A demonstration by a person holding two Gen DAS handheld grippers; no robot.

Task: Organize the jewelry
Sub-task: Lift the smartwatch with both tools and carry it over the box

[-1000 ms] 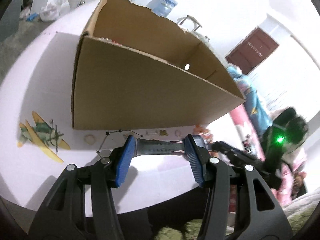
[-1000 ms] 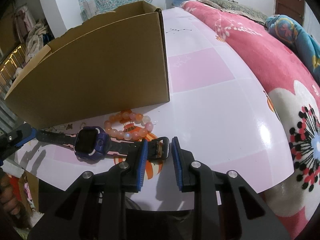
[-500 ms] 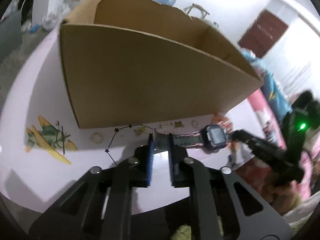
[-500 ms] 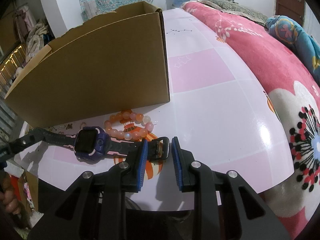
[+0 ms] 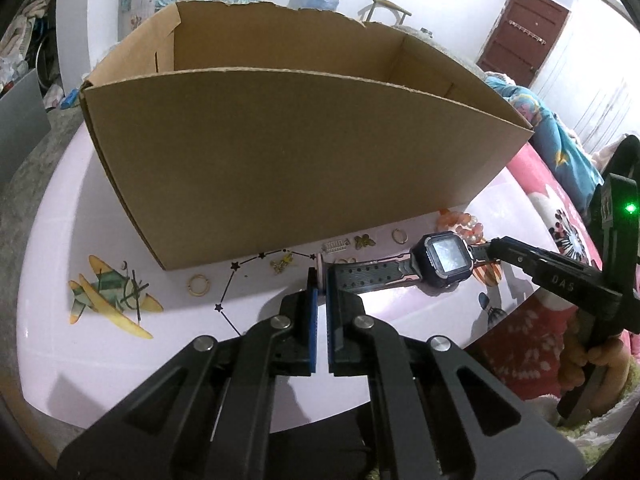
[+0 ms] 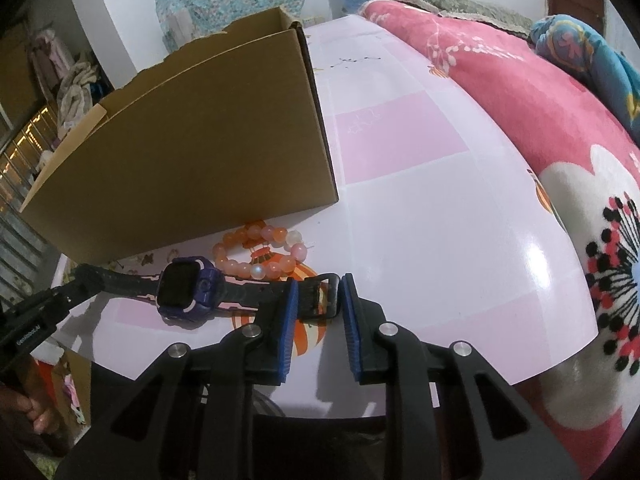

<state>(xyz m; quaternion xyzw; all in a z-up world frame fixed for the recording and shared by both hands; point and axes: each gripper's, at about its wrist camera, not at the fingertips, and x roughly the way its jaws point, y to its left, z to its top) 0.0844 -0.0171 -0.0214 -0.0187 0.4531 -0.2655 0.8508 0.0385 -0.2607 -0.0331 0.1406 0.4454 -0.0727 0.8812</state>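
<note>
A purple square-faced watch [image 5: 446,257] with perforated rubber straps stretches just above the glossy pink table [image 6: 440,216]. The left gripper [image 5: 320,294] pinches one strap end; the right gripper [image 6: 318,300] clamps the buckle end. Beyond sit peach beads [image 6: 260,254] and a corrugated cardboard box [image 5: 288,152].

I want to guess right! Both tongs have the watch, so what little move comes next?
Probably lift the watch together, up toward the box. The left tongs pinch one strap end, the right tongs hold the buckle end, and the box's open top sits higher than the watch.
</note>
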